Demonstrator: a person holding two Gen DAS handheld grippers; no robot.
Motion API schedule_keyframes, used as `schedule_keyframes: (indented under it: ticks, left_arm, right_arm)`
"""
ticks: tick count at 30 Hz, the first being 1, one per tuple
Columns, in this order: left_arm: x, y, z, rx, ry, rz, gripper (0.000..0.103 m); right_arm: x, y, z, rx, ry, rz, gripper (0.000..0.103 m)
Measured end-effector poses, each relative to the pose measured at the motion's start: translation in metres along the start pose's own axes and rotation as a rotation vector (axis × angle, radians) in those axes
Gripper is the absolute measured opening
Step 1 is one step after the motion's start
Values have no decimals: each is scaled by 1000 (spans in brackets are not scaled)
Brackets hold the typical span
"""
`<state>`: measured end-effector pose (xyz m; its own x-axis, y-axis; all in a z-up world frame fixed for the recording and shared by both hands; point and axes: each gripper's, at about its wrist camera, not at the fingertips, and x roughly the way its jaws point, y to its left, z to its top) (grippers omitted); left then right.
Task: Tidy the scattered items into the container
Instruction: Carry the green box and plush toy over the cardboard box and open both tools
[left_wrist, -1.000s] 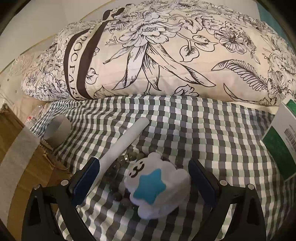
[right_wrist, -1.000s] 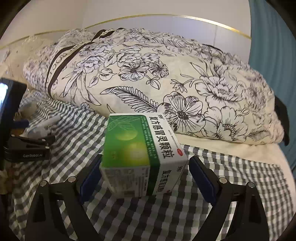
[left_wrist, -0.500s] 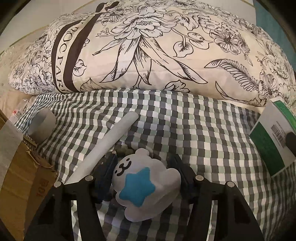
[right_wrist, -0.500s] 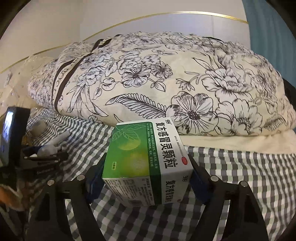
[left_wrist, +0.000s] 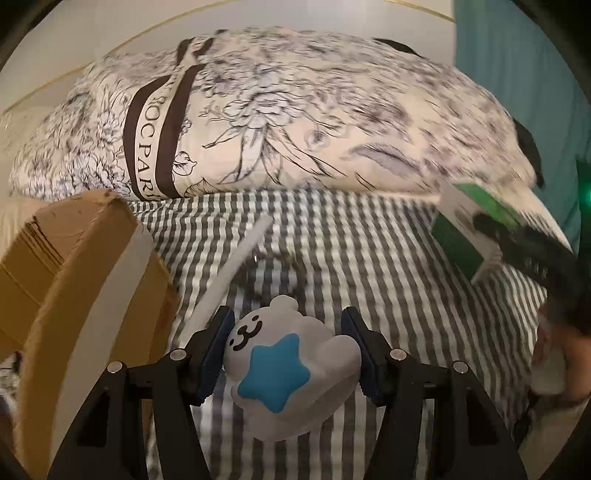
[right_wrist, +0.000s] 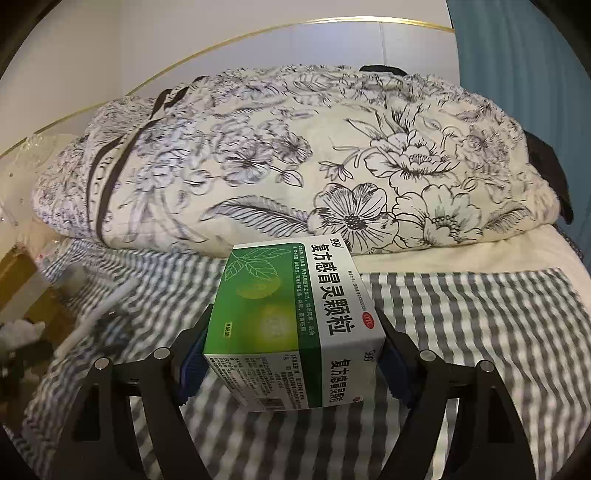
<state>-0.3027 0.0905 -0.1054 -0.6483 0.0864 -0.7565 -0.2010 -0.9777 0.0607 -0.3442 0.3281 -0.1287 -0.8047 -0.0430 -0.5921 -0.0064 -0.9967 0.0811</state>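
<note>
My left gripper (left_wrist: 290, 349) is shut on a white plush toy (left_wrist: 291, 373) with a blue star and holds it above the checked cloth (left_wrist: 369, 266). A cardboard box (left_wrist: 74, 277) stands close on its left. My right gripper (right_wrist: 288, 350) is shut on a green and white medicine box (right_wrist: 291, 332), lifted off the cloth; that box also shows in the left wrist view (left_wrist: 476, 229). A white stick (left_wrist: 232, 262) and dark beads (left_wrist: 258, 262) lie on the cloth ahead of the toy.
A big flowered pillow (right_wrist: 295, 162) lies across the back of the bed. A teal curtain (right_wrist: 517, 55) hangs at the right. The cardboard box edge shows at the left in the right wrist view (right_wrist: 22, 280).
Both grippers closed on their items and lifted them. The left one moved back and left with the toy, bringing the cardboard box close; the right one rose with the medicine box.
</note>
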Motion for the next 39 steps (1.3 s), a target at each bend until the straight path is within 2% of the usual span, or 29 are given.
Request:
schedule_keyframes:
  ticks: [8, 12, 18, 28, 35, 39]
  left_arm:
    - [-67, -2, -34, 63, -4, -52, 62]
    - [-104, 15, -48, 70, -15, -58, 62]
    - [-154, 45, -64, 43, -56, -65, 62]
    - [-194, 83, -88, 21, -91, -109, 62]
    - [-205, 122, -95, -18, -102, -150, 62]
    - [-207, 143, -93, -19, -109, -149, 62]
  right_arm:
    - [-129, 41, -26, -12, -1, 57, 78]
    - [-194, 55, -39, -16, -14, 68, 78]
    - [-254, 81, -58, 1, -30, 78, 78]
    - [-308, 144, -78, -8, -17, 89, 78]
    - [-314, 184, -77, -35, 7, 102, 78]
    - [-309, 212, -67, -62, -1, 120, 78]
